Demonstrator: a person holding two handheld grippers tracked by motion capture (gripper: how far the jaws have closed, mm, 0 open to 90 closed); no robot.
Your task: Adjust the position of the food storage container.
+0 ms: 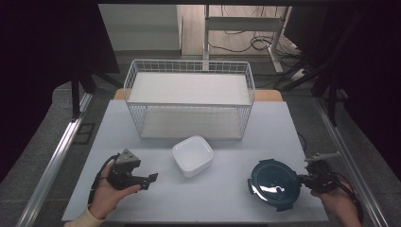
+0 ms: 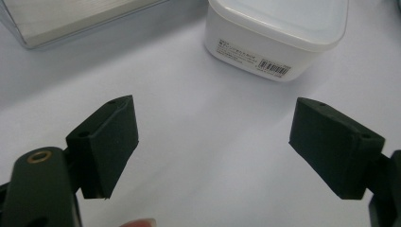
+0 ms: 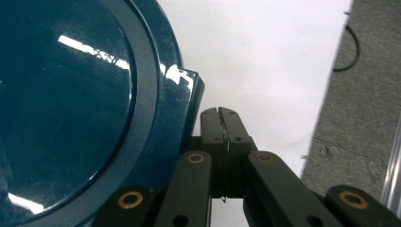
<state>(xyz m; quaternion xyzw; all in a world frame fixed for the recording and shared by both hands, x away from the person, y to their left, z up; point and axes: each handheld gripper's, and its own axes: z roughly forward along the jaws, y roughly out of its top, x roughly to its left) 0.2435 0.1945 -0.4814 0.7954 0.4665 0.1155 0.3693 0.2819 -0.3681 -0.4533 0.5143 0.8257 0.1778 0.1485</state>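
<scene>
One closed right gripper [image 1: 302, 179] is set touching the dark blue lid [image 1: 274, 183].
The lid lies just to its left, near the tabletop's [image 1: 227, 198] front-right corner; nothing is gripped.

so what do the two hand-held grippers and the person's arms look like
Both are black. The left hand-held gripper has a grey three-cornered plate on top, a black cable looping behind it, blocky black pads and a brass-coloured rivet. The right hand-held gripper has slim black link bars with brass-ringed pivots and a grey piece on top. A pale cream sleeve cuff shows at the left wrist.
</scene>
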